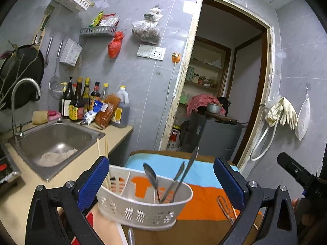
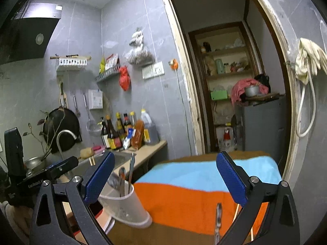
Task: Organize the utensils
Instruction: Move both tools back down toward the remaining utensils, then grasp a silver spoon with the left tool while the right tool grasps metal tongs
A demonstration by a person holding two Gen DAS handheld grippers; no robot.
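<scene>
A white slotted utensil caddy (image 1: 143, 208) stands on the striped cloth (image 1: 204, 192) between the fingers of my open left gripper (image 1: 161, 185). It holds a metal spoon (image 1: 152, 178), other metal utensils (image 1: 179, 180) and wooden chopsticks (image 1: 106, 163) in its left compartment. A loose metal utensil (image 1: 224, 208) lies on the cloth to its right. In the right wrist view the caddy (image 2: 126, 208) stands low left, and my right gripper (image 2: 165, 177) hangs open and empty above the cloth (image 2: 184, 200), with a metal utensil (image 2: 217, 220) lying below it.
A steel sink (image 1: 55, 140) with a faucet (image 1: 22, 96) is at left, with sauce bottles (image 1: 81, 102) behind it. An open doorway (image 1: 220, 94) lies ahead. Rubber gloves (image 1: 284, 112) hang on the right wall.
</scene>
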